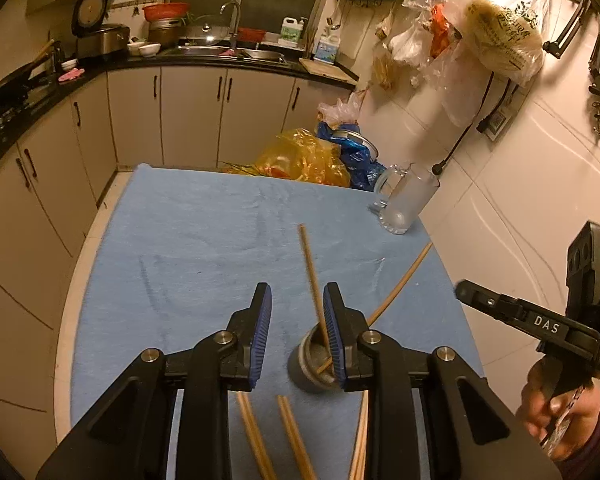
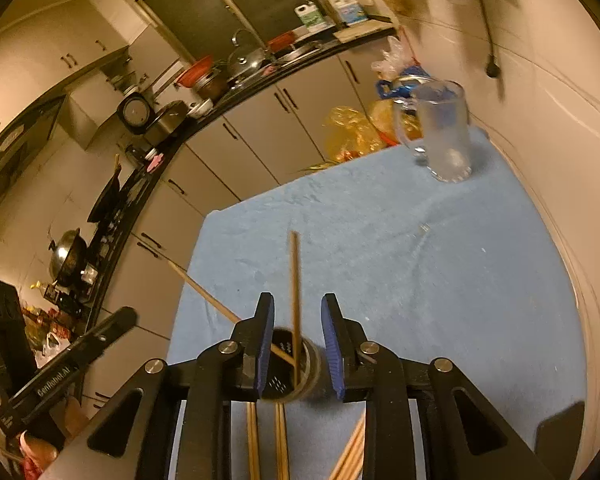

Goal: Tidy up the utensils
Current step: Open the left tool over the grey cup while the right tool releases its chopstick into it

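A small round metal utensil holder (image 1: 310,368) stands on the blue cloth near the front edge, with two wooden chopsticks (image 1: 311,276) leaning in it. Several more chopsticks (image 1: 256,436) lie flat on the cloth below the fingers. My left gripper (image 1: 297,336) is open and empty, its right finger just beside the holder. My right gripper (image 2: 297,344) is open and empty, its fingers on either side of the holder (image 2: 290,372), with one chopstick (image 2: 295,280) rising between them. The right gripper also shows at the right edge of the left wrist view (image 1: 460,290).
A frosted glass mug (image 1: 408,200) stands at the far right of the blue cloth (image 1: 200,248), near the white wall. Yellow and blue plastic bags (image 1: 312,158) sit beyond the table's far edge. Kitchen cabinets and a cluttered counter run along the left and back.
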